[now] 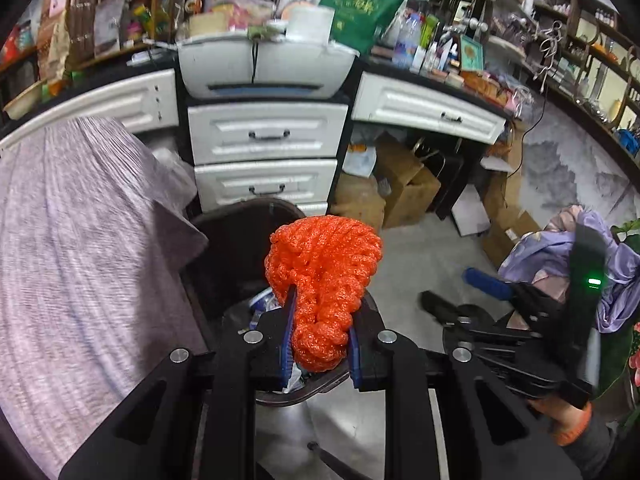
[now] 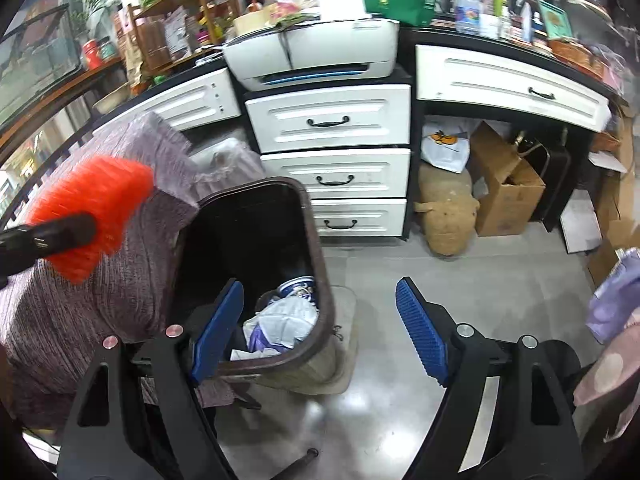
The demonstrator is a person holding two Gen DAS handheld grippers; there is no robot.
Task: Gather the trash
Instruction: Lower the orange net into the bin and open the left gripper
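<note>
We see the left tool [image 1: 320,344] clamped on a crumpled piece of orange foam netting [image 1: 324,280], its blue pads [image 1: 289,336] pressed against the narrow lower end of the wad while the wider, frilled part fans out above the fingertips. In the left wrist view the netting hangs over the open mouth of a dark brown trash bin [image 1: 240,240], which stands on the grey floor [image 1: 420,248] in front of a white drawer unit [image 1: 266,160]. A mauve-grey cloth [image 1: 80,240] drapes over something at the left, just beside the bin.

From the right wrist view we see the same bin [image 2: 316,248] at near left, with crumpled white paper and plastic wrappers [image 2: 284,316] lying in its bottom. The orange netting [image 2: 92,216] shows blurred at far left, above the cloth [image 2: 120,280] and to the left of the bin's rim, with the left tool's dark finger across it.

The right tool [image 2: 320,332] stands wide apart with nothing between its blue pads [image 2: 420,328]; its left finger lies over the near rim of the bin and its right finger over bare floor.

A white printer [image 2: 316,56] sits on the dark tabletop [image 2: 416,32] above the drawers, and cardboard boxes [image 2: 504,188] stand beneath the tabletop at the right.
</note>
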